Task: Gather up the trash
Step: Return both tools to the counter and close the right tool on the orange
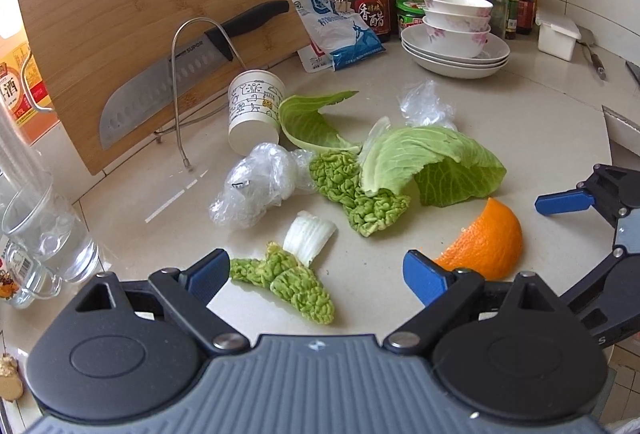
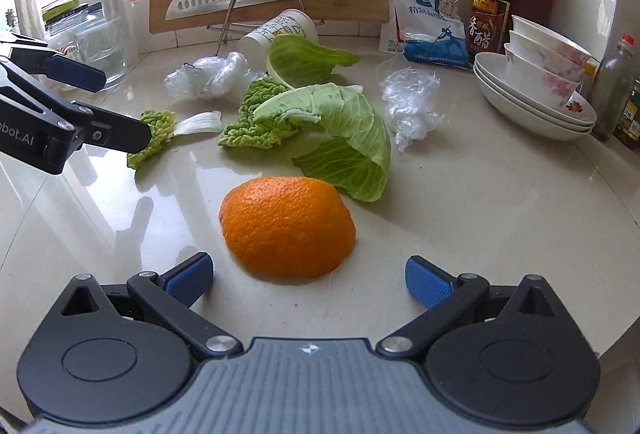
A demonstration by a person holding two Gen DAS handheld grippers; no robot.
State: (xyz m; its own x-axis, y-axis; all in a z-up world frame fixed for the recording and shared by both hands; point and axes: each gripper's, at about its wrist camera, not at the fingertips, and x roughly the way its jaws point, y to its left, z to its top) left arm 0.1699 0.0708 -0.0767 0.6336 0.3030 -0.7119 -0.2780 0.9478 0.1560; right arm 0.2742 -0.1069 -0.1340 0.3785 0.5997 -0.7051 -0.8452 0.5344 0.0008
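I had the left gripper [image 1: 316, 276] spread around the napa scrap [image 1: 298, 284], its white stalk pointing away. The right gripper [image 2: 308, 280] was spread before the orange peel [image 2: 288, 226]; only its view showed the peel's whole dome, long axis left-right.

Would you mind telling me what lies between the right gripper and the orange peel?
Nothing: in the right wrist view only bare countertop separates the open right gripper from the orange peel.
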